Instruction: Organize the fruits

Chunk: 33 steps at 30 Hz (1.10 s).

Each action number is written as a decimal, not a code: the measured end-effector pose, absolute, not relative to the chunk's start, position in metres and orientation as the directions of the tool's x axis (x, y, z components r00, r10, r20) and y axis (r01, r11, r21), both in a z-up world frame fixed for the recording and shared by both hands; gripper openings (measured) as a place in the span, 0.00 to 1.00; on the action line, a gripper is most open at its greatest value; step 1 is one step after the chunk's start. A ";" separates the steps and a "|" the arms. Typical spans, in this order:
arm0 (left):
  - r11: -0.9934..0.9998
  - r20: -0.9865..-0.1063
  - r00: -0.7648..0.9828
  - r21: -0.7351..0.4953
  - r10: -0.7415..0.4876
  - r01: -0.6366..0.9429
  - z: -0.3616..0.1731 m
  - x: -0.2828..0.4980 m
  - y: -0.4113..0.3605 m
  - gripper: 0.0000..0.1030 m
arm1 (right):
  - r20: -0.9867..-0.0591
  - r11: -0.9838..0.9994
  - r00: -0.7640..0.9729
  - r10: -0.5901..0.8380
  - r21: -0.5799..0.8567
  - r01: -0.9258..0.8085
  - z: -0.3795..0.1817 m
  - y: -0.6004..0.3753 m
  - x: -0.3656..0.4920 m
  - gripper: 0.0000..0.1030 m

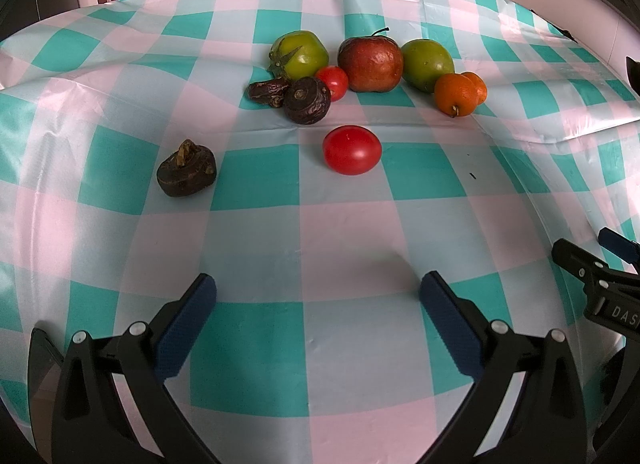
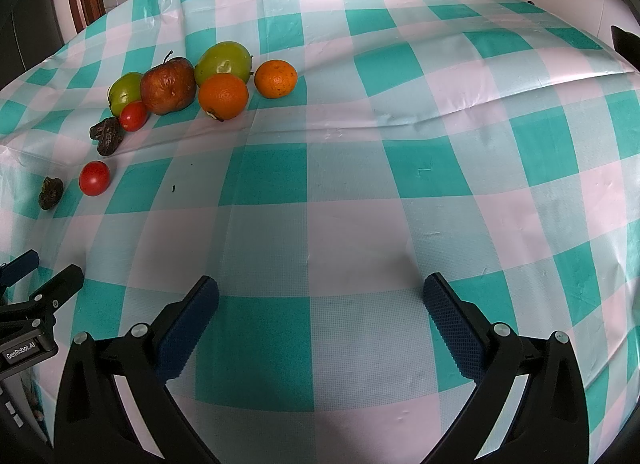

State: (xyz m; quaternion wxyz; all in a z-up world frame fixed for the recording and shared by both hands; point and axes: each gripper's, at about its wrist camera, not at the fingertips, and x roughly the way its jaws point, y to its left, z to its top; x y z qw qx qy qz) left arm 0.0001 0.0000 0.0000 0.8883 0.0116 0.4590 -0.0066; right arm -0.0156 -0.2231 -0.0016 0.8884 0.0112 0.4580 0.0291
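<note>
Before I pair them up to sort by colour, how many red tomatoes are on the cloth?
2. The larger tomato lies alone nearest the grippers; the smaller tomato sits against the red apple in the back row. None seem hidden.

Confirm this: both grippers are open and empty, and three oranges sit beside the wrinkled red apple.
Not quite: there are two oranges, not three, as the right wrist view shows. They do sit beside the wrinkled red apple, and the left gripper and right gripper are open and empty.
</note>
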 end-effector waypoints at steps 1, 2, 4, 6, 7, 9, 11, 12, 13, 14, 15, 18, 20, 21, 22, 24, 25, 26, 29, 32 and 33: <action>1.000 -0.816 0.579 0.014 -0.001 0.021 0.000 0.000 0.000 0.99 | -0.813 0.998 0.579 0.062 0.047 -0.041 -0.002 -0.223 -0.016 0.96; 1.000 -0.816 0.578 0.016 0.000 0.022 0.000 0.000 0.000 0.99 | -0.813 0.998 0.579 0.062 0.047 -0.041 -0.002 -0.223 -0.016 0.96; 1.000 -0.816 0.578 0.015 -0.001 0.022 0.000 0.000 0.000 0.99 | -0.813 0.998 0.579 0.062 0.047 -0.041 -0.002 -0.223 -0.016 0.96; 1.000 -0.816 0.578 0.015 -0.001 0.022 0.000 0.000 0.000 0.99 | -0.813 0.998 0.579 0.062 0.047 -0.041 -0.002 -0.223 -0.016 0.96; 1.000 -0.816 0.578 0.015 -0.001 0.022 0.000 0.000 0.000 0.99 | -0.813 0.998 0.579 0.062 0.047 -0.041 -0.001 -0.223 -0.016 0.96; 1.000 -0.816 0.578 0.015 -0.001 0.022 0.000 0.000 0.000 0.99 | -0.813 0.998 0.579 0.062 0.047 -0.041 -0.001 -0.223 -0.016 0.96; 1.000 -0.816 0.578 0.015 -0.001 0.022 0.000 0.000 0.000 0.99 | -0.813 0.998 0.579 0.062 0.047 -0.041 -0.001 -0.223 -0.016 0.96; 1.000 -0.816 0.578 0.015 -0.001 0.022 0.000 0.000 0.000 0.99 | -0.813 0.998 0.579 0.062 0.047 -0.041 -0.001 -0.223 -0.016 0.96; 1.000 -0.816 0.578 0.015 -0.001 0.022 0.000 0.000 0.000 0.99 | -0.813 0.998 0.579 0.062 0.047 -0.041 -0.001 -0.223 -0.016 0.96; 1.000 -0.816 0.578 0.015 -0.001 0.022 0.000 0.000 0.000 0.99 | -0.813 0.998 0.579 0.062 0.047 -0.041 -0.001 -0.223 -0.016 0.96; 1.000 -0.816 0.578 0.015 -0.001 0.022 0.000 0.000 0.000 0.99 | -0.813 0.998 0.579 0.062 0.047 -0.042 -0.001 -0.223 -0.016 0.96; 1.000 -0.816 0.578 0.015 -0.001 0.022 0.000 0.000 0.000 0.99 | -0.813 0.998 0.579 0.062 0.047 -0.042 -0.001 -0.223 -0.016 0.96; 1.000 -0.816 0.578 0.015 -0.002 0.026 0.000 -0.001 0.000 0.99 | -0.813 0.998 0.579 0.062 0.047 -0.041 -0.001 -0.223 -0.016 0.96; 0.999 -0.818 0.575 0.016 -0.005 0.031 0.000 -0.002 0.000 0.99 | -0.813 0.998 0.579 0.060 0.045 -0.041 -0.002 -0.223 -0.016 0.96; 0.999 -0.823 0.568 0.016 -0.010 0.041 0.000 -0.002 0.000 0.99 | -0.813 0.998 0.579 0.059 0.044 -0.041 -0.003 -0.223 -0.016 0.96; 0.995 -0.835 0.548 0.015 -0.042 0.098 0.001 -0.001 0.002 0.99 | -0.813 0.998 0.579 0.061 0.045 -0.043 -0.005 -0.223 -0.016 0.96; 0.993 -0.840 0.541 0.015 -0.050 0.114 0.003 -0.006 0.009 0.99 | -0.815 0.998 0.576 0.061 0.044 -0.043 -0.005 -0.223 -0.016 0.96; 0.995 -0.835 0.549 0.021 -0.039 0.102 0.005 -0.010 0.018 0.99 | -0.816 0.998 0.574 0.062 0.042 -0.047 -0.006 -0.222 -0.017 0.96; 0.998 -0.792 0.611 0.018 -0.018 0.052 0.015 -0.014 0.045 0.99 | -0.809 0.996 0.583 0.078 0.035 -0.085 -0.004 -0.215 -0.020 0.96; 0.999 -0.756 0.654 0.022 0.031 -0.023 0.032 -0.010 0.076 0.99 | -0.758 0.971 0.612 0.224 0.121 -0.205 0.006 -0.198 -0.025 0.96; 0.999 -0.740 0.672 0.022 0.041 -0.037 0.040 -0.012 0.085 0.99 | -0.742 0.959 0.613 0.270 0.149 -0.242 0.009 -0.190 -0.024 0.96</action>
